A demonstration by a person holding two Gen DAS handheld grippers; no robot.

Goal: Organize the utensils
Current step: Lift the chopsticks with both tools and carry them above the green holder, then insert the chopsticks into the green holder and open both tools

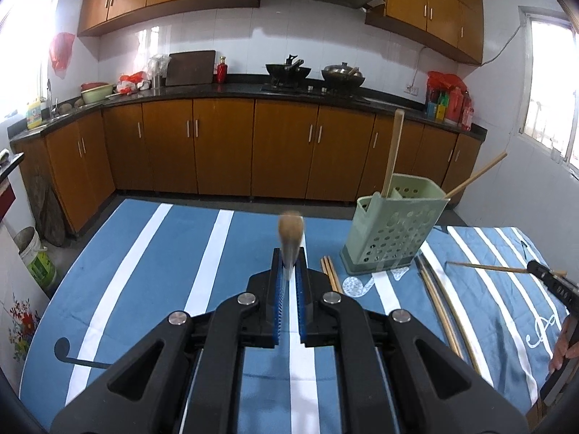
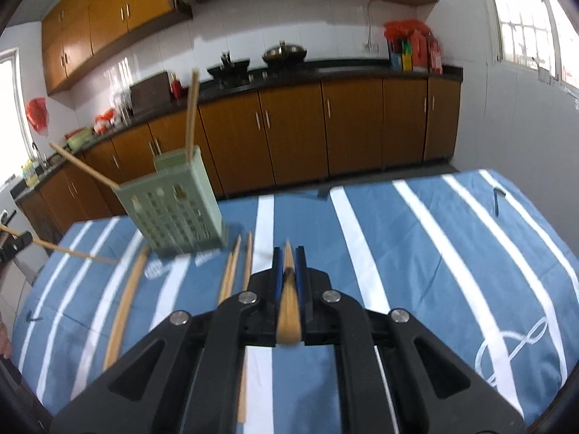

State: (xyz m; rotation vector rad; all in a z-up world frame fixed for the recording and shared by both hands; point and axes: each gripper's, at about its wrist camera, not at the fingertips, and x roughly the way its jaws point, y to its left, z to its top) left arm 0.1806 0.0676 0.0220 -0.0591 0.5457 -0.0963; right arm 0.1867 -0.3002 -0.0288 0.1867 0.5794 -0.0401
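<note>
A pale green perforated utensil holder (image 1: pixel 389 229) stands on the blue striped cloth (image 1: pixel 163 253) with two wooden sticks in it; it also shows in the right wrist view (image 2: pixel 177 209). My left gripper (image 1: pixel 289 267) is shut on a wooden-handled utensil (image 1: pixel 290 231) that points away, blurred, left of the holder. My right gripper (image 2: pixel 288 264) is shut on a wooden chopstick (image 2: pixel 288 307), right of the holder. In the left wrist view the right gripper (image 1: pixel 550 278) holds that chopstick (image 1: pixel 485 267) at the far right.
Loose chopsticks (image 1: pixel 331 275) lie by the holder's base, longer ones (image 1: pixel 445 311) to its right. In the right wrist view chopsticks (image 2: pixel 231 275) and a wooden spatula (image 2: pixel 125 303) lie on the cloth (image 2: pixel 434 253). Kitchen cabinets (image 1: pixel 224 148) stand behind the table.
</note>
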